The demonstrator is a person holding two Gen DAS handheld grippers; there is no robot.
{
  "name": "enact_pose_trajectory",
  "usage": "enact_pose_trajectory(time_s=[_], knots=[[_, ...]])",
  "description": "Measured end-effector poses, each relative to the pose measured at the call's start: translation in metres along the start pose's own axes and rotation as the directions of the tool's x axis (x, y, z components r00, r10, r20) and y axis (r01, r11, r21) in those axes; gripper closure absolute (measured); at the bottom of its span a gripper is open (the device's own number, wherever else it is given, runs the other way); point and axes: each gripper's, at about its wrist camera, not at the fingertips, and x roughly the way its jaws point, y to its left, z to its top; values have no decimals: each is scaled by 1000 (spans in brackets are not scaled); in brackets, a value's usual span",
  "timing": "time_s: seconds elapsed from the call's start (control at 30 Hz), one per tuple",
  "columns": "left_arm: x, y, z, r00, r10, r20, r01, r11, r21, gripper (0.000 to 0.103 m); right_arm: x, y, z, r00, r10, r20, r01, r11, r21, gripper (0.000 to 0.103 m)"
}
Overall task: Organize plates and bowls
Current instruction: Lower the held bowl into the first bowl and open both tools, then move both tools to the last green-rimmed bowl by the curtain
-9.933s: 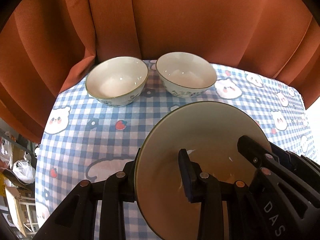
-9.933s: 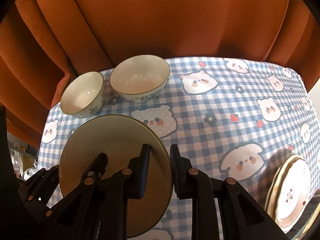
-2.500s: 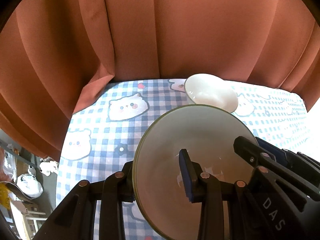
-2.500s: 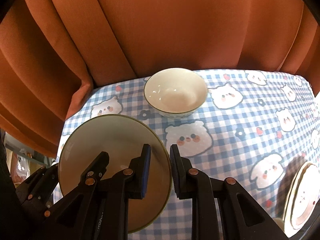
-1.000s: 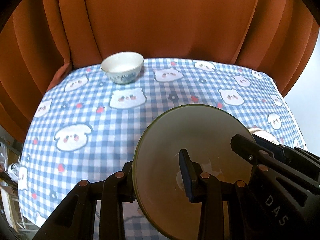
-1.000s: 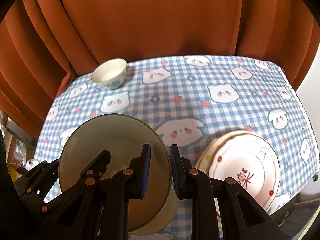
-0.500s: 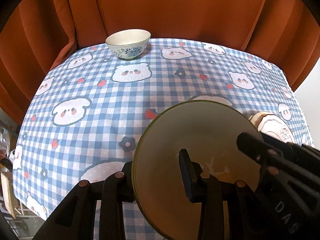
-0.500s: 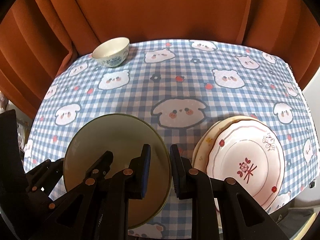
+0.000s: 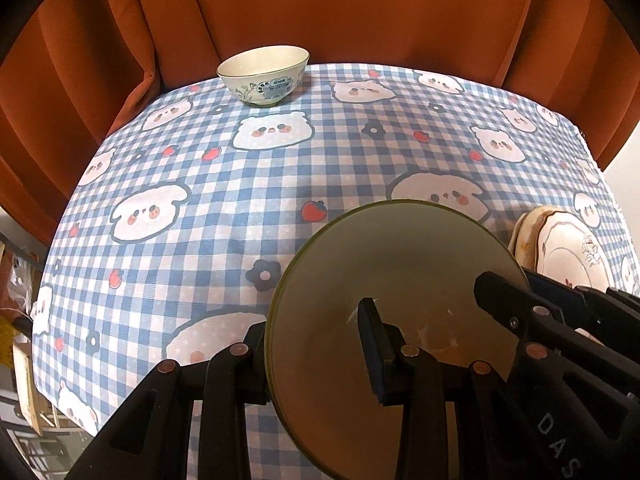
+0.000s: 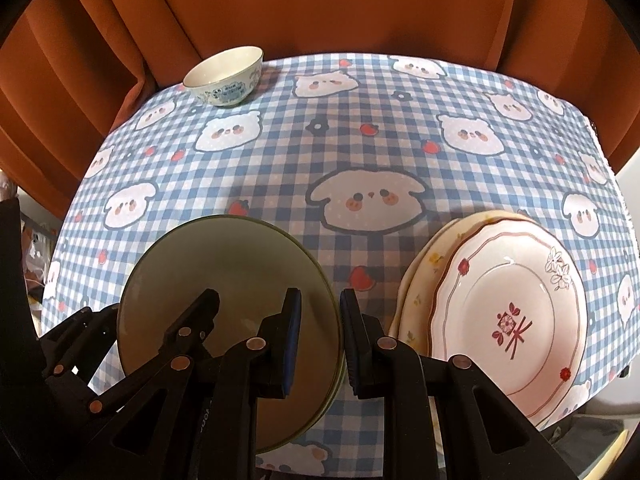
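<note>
Both grippers have carried the large bowl [image 9: 384,312] away from the far bowls and down toward the near part of the surface [image 9: 248,184], where the plate stack has come into sight. Each gripper pinches the rim on its own side: the left gripper [image 9: 316,352] clamps it at about 8 o'clock in the left wrist view, one finger outside and one inside the wall, and the right gripper [image 10: 320,332] clamps the opposite edge at about 3 o'clock of the bowl in the right wrist view. Two holds on opposite edges look chosen to keep a wide, heavy dish level (one pinch alone would let it tip).

It hangs low over the checked cloth, just beside the stack of plates [image 10: 508,320], which lies at 3 o'clock from it; whether it touches the cloth yet cannot be told. A small patterned bowl [image 10: 224,76] stands well apart at 11 o'clock, by the curtain [image 10: 320,4].

The held bowl is round, deep, pale cream inside with an olive-green rim, and glossy, with faint marks near its bottom.
</note>
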Motion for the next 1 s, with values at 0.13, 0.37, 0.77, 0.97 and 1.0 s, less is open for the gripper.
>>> enact_pose_trajectory(time_s=[0.13,0.37,0.77,0.97,1.0], knots=[[1,-1,-2,1000,9,6,-9,1000,3,69,1,0,-3,1000,-8,11,8,1000,-3,79],[4,-4,-7,1000,29,10,-29,999,13,69,6,-4,-10,1000,-17,15,17,1000,7,79],[-7,2,-4,1000,5,20,-5,1000,-16,33,-4,-8,-9,999,21,26,-22,999,29,79],[-17,7,5,999,-14,29,15,1000,-28,26,-18,-6,-2,997,44,63,-45,999,25,74],[-19,9,9,999,-9,31,10,1000,-30,26,-20,-4,1,997,45,68,-46,999,21,71]])
